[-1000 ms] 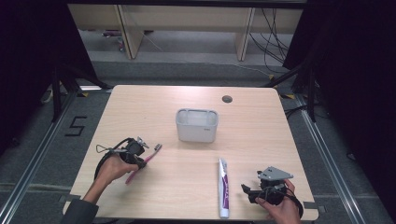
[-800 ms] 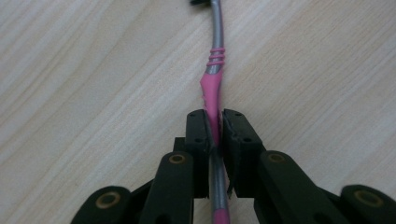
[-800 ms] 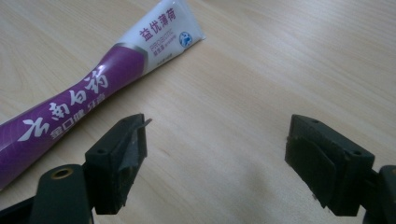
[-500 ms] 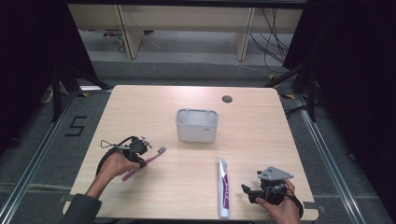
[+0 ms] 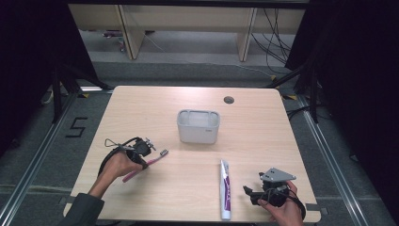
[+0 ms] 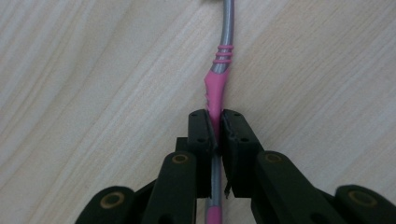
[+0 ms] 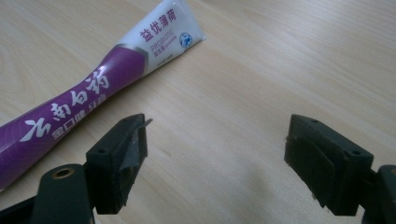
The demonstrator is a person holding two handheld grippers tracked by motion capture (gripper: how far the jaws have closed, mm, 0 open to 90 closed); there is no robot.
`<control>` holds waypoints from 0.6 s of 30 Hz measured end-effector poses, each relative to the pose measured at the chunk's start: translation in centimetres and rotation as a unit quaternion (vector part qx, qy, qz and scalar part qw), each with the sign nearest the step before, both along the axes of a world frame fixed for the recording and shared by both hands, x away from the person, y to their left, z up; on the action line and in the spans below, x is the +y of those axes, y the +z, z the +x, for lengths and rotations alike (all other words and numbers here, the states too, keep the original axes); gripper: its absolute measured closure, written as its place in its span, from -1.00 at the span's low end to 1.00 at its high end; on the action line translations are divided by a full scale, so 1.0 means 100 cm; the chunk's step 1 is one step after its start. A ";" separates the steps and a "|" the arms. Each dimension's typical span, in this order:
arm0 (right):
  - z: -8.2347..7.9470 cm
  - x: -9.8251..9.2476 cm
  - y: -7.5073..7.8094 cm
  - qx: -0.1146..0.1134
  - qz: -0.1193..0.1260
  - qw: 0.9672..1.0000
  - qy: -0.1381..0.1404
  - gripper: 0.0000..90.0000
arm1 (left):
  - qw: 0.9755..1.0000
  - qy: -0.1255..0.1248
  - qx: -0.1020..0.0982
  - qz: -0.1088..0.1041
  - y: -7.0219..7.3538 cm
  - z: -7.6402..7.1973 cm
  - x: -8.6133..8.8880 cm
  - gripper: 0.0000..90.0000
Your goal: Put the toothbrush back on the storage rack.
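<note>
The left gripper (image 6: 215, 128) is clamped on the pink toothbrush (image 6: 215, 88), at 8 o'clock on the counter (image 5: 263, 122). The right gripper (image 7: 215, 154) stands wide open and empty at 5 o'clock, just beside the toothpaste tube (image 7: 100, 81).

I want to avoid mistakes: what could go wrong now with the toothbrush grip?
The left gripper pinches the thin toothbrush near mid-handle, so it may pivot or slip when lifted. The grey container has a narrow opening, so the long brush could catch its rim. The toothpaste tube lies apart from the open right gripper.
</note>
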State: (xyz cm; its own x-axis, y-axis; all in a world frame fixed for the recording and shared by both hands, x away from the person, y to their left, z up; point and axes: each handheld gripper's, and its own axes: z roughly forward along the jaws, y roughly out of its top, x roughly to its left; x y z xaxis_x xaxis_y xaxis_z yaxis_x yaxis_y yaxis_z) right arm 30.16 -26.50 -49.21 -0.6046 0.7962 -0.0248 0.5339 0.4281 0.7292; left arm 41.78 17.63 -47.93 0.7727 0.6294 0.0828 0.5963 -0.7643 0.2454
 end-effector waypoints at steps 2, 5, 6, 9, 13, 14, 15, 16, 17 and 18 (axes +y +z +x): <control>0.001 -0.002 0.000 -0.008 -0.006 1.000 0.004 -0.51 | 1.000 -0.001 -0.008 -0.008 0.003 -0.001 0.001 0.82; 0.001 -0.002 0.001 -0.009 -0.006 1.000 0.001 -0.51 | 1.000 -0.004 -0.016 -0.021 0.008 -0.003 0.004 0.82; 0.001 -0.002 0.001 -0.009 -0.006 1.000 0.001 -0.51 | 1.000 -0.004 -0.016 -0.021 0.008 -0.003 0.004 0.82; 0.000 -0.001 0.001 0.001 -0.001 1.000 -0.005 -0.51 | 0.999 -0.003 -0.020 -0.032 0.010 -0.005 0.007 0.82; -0.001 0.000 0.001 0.013 0.006 1.000 -0.012 -0.51 | 0.999 0.002 -0.025 -0.048 0.013 -0.007 0.009 0.82; -0.001 0.000 0.001 0.012 0.005 1.000 -0.011 -0.51 | 0.998 -0.002 -0.033 -0.052 0.016 -0.008 0.010 0.82; -0.001 0.000 0.001 0.012 0.006 1.000 -0.012 -0.51 | 0.998 -0.002 -0.033 -0.057 0.017 -0.008 0.010 0.82; 0.000 -0.001 0.001 0.001 -0.004 1.000 -0.005 -0.51 | 0.998 -0.002 -0.033 -0.057 0.017 -0.008 0.010 0.82; 0.000 -0.002 0.001 -0.001 -0.005 1.000 -0.005 -0.51 | 0.997 -0.001 -0.040 -0.066 0.020 -0.009 0.011 0.82; 0.000 -0.001 0.001 0.002 -0.001 1.000 -0.005 -0.51 | 0.997 0.001 -0.041 -0.069 0.023 -0.010 0.012 0.82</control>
